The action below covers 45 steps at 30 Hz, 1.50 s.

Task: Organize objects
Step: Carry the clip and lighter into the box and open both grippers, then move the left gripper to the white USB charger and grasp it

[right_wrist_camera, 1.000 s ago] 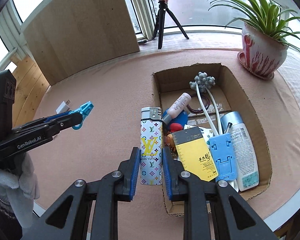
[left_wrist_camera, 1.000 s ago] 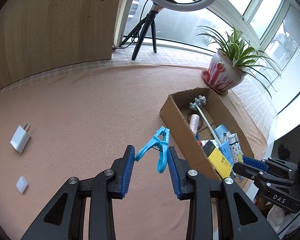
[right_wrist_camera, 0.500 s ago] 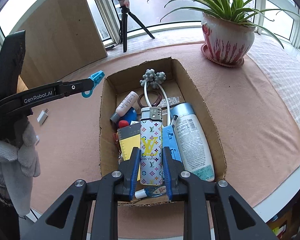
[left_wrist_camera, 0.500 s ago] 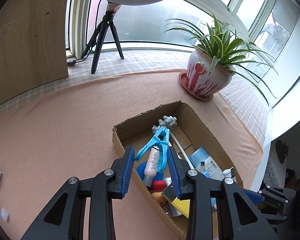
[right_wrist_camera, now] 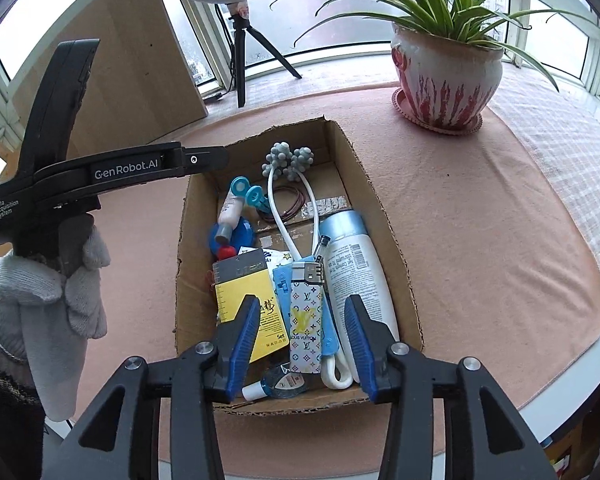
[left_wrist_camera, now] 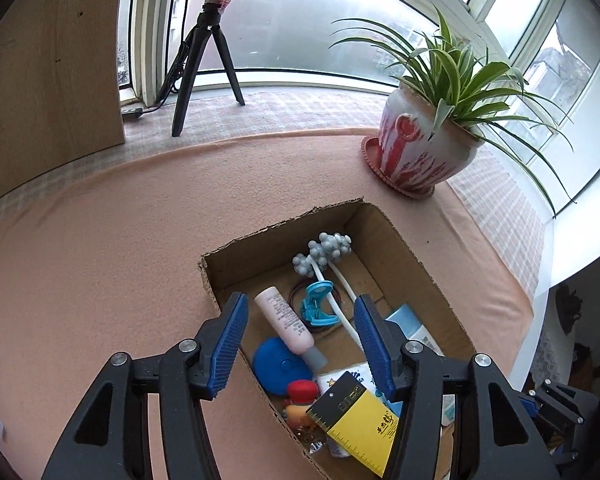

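Cardboard box (right_wrist_camera: pixel 384 240) — one lighter (right_wrist_camera: pixel 305 320), one blue clip (left_wrist_camera: pixel 317 309), two bottles.

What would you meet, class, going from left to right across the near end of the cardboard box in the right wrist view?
Yellow ruler card → patterned lighter → white bottle with the blue cap → box's right wall.

Bright, even daylight in both views, coming thru the windows (left_wrist_camera: pixel 300 36) well beyond the fingers (left_wrist_camera: pixel 230 344); panes blown out to white w/ mild glare. Shadows soft, faint, mostly inside the box (right_wrist_camera: pixel 388 216) just ahead of the fingers. Strong fisheye bending & dark vignette at corners. Focus sharp throughout, no motion blur.
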Motion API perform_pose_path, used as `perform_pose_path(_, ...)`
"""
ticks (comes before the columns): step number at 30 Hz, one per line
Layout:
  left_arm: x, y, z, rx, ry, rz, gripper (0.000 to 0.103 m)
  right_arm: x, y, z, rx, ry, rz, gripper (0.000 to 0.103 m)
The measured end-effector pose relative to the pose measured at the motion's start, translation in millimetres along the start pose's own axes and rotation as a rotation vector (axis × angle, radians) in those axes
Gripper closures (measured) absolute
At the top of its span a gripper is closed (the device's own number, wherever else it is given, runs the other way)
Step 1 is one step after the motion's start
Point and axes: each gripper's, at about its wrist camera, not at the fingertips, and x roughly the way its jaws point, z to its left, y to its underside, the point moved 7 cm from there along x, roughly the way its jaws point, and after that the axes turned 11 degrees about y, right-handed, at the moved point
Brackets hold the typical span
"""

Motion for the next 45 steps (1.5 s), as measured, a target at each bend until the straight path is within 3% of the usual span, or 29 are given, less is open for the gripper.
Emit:
perform_pose_path(6, -21, 12, 16, -0.011, -0.032, -0.013, 0.044, 1, -1, 10, -0.003, -0.028, 0.005, 0.063)
perform_pose_path(13, -57, 32, 64, -0.085, -0.090, -0.039, 0.044, 4, -1, 39, -0.040, -0.062, 0.017, 0.063)
perform_pose_path(26, -129, 65, 183, -0.240, -0.196, -0.066, 0.045, 4, 1, 107, -0.086, -0.108, 0.033, 0.063)
perform_pose_path(34, -163, 67, 283, -0.340, -0.278, -0.062, 0.045, 9, 15, 136, -0.111, -0.099, 0.063, 0.063)
perform_pose_path(40, -171, 60, 348, -0.377, -0.330, -0.040, 0.045, 7, 23, 139, -0.106, -0.064, 0.073, 0.063)
perform_pose_path(45, -152, 59, 371, -0.380, -0.307, 0.024, 0.045, 4, 23, 132, -0.081, -0.037, 0.073, 0.063)
